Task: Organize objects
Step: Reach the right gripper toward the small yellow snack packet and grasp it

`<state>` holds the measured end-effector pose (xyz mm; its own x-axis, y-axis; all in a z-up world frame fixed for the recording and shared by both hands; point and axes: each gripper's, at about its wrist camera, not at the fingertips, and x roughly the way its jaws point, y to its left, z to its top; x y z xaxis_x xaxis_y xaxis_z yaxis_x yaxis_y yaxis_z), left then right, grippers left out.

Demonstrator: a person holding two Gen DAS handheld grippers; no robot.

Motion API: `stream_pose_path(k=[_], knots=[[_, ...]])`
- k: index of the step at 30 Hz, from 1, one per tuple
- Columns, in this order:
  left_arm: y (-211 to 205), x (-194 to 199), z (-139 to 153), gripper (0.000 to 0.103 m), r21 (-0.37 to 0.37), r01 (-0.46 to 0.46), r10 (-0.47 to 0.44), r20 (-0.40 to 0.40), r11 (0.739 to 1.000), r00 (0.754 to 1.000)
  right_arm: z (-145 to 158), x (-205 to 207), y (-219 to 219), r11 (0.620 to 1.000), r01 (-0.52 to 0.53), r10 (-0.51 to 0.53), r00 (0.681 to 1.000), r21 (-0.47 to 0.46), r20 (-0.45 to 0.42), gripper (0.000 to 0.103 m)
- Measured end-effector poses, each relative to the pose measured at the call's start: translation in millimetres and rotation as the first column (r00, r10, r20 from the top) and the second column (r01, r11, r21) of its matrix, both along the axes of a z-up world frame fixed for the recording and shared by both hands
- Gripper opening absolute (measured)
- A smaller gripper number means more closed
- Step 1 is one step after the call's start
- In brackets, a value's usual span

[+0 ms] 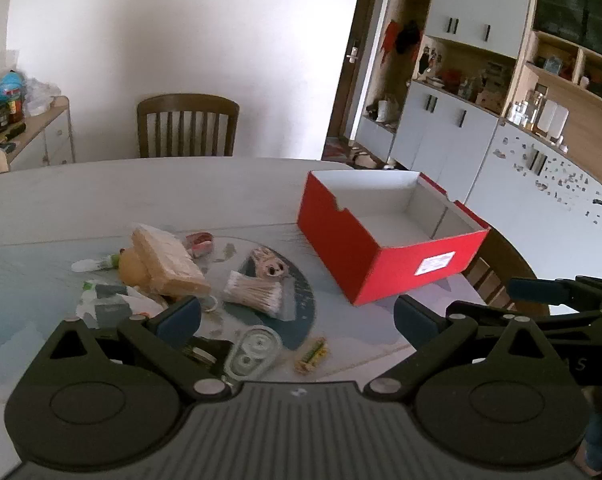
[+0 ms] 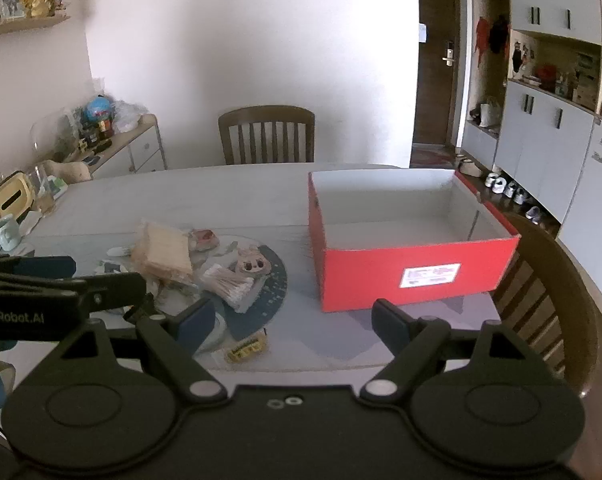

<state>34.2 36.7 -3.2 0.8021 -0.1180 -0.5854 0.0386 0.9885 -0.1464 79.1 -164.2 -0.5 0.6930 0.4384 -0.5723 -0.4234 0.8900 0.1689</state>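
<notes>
A red box (image 1: 385, 256) with a white empty inside stands on the table's right part; it also shows in the right wrist view (image 2: 417, 272). Left of it lies a loose pile: a tan packet (image 1: 169, 260), a cotton swab bundle (image 1: 253, 292), a clear tape dispenser (image 1: 253, 352), a small yellow-green pack (image 1: 311, 354) and white wrappers (image 1: 109, 304). My left gripper (image 1: 297, 316) is open and empty, above the pile's near edge. My right gripper (image 2: 293, 320) is open and empty, in front of the box and the swab bundle (image 2: 231, 282).
The pale table (image 1: 141, 196) has a blue mat (image 1: 21, 280) under the pile. A wooden chair (image 1: 187, 126) stands at the far side, another chair (image 2: 549, 304) at the right by the box. A mug (image 2: 5, 232) and tissue holder (image 2: 11, 198) stand far left.
</notes>
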Motion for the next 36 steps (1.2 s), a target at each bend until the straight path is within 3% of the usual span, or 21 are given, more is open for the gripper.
stream_pose_path(k=[12, 18, 27, 32, 36], knots=[[32, 30, -43, 0.103, 0.060, 0.053, -0.048, -0.072, 0.997, 0.996, -28, 32, 45, 0.997, -0.026, 0.020, 0.997, -0.072, -0.080, 0.085], [26, 47, -84, 0.102, 0.170, 0.148, -0.133, -0.100, 0.974, 0.986, -56, 56, 65, 0.993, -0.036, 0.016, 0.984, -0.112, -0.177, 0.085], [14, 81, -124, 0.102, 0.234, 0.241, -0.211, -0.146, 0.942, 0.967, -87, 89, 88, 0.992, -0.024, -0.016, 0.948, -0.122, -0.317, 0.085], [9, 95, -134, 0.096, 0.247, 0.275, -0.237, -0.171, 0.929, 0.956, -97, 99, 97, 0.992, -0.032, -0.016, 0.930, -0.124, -0.367, 0.083], [6, 104, -141, 0.085, 0.267, 0.297, -0.249, -0.200, 0.917, 0.948, -104, 106, 100, 0.993, -0.026, -0.023, 0.911, -0.112, -0.413, 0.083]])
